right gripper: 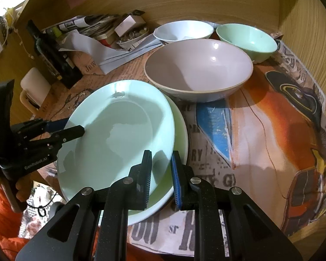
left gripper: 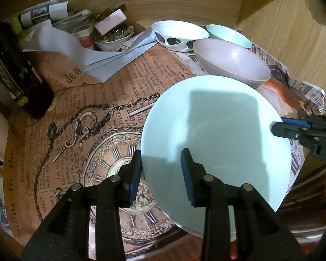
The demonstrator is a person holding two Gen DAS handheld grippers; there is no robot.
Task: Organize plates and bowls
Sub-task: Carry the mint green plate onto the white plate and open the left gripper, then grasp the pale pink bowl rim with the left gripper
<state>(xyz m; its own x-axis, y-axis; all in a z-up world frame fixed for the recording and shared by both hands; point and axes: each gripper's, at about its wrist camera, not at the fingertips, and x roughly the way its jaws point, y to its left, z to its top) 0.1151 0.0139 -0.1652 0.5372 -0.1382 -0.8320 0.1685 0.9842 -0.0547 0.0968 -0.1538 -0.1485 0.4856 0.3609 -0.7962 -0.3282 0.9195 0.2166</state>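
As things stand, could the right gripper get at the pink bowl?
Probably yes. The right gripper straddles the rim of the top plate, jaws not closed on it. The pink bowl sits just beyond the plates with nothing over it. Once the gripper backs off the plate, the way looks free.

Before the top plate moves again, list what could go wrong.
1. The mint top plate sits tilted and offset on the lower plate; held only at opposite rims by the left hand-held gripper and right hand-held gripper, it may slip.
2. The grey bowl sits close behind; a swing could knock it.
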